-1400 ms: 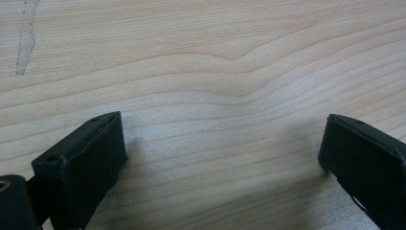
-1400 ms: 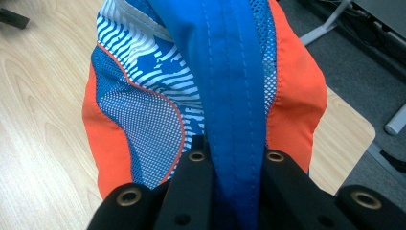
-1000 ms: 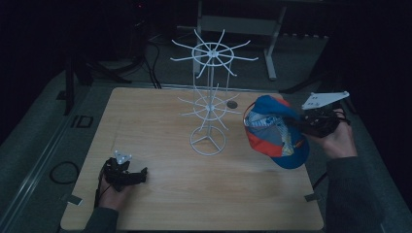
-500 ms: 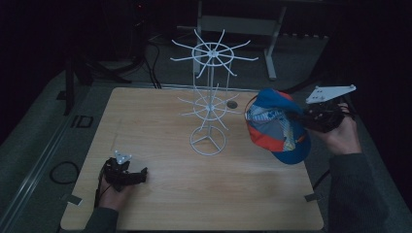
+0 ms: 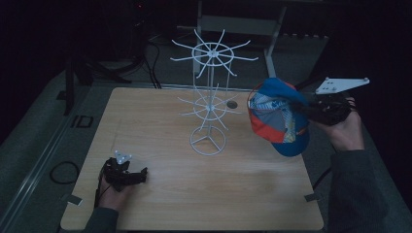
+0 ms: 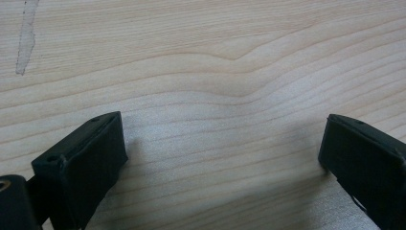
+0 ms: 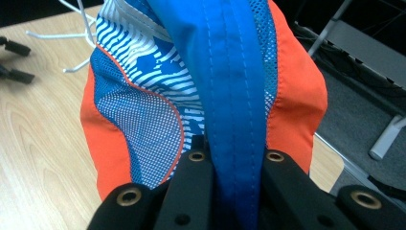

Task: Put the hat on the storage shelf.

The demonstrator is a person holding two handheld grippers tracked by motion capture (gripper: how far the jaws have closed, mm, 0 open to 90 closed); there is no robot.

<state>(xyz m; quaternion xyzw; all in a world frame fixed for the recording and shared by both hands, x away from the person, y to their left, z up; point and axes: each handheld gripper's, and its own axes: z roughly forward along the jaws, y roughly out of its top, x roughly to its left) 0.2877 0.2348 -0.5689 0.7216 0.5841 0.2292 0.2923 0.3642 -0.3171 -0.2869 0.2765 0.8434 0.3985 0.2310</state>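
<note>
The right hand-held gripper (image 5: 311,110) was clamped on a blue, orange and white patterned cap (image 5: 277,116), held in the air above the right side of the table (image 5: 160,136). In the right gripper view its two black jaws stood close together with the cap's blue strap (image 7: 234,96) pinched between them, and the orange and mesh panels of the cap (image 7: 143,110) hung out beyond the jaw tips. In the high view the cap faced with its open inside toward the white wire rack (image 5: 210,102), near it but apart from it, clear of the tabletop. The rack stood upright on its ring base near the middle of the table, with two tiers of radiating wire arms. The left hand-held gripper (image 5: 138,174) lay low at the near left part of the table, well apart from the cap and the rack. In the left gripper view its jaws stood wide apart with nothing between them, just bare wood grain of the table (image 6: 215,72) beneath; whether the jaw tips actually touched the wood could not be told.
</note>
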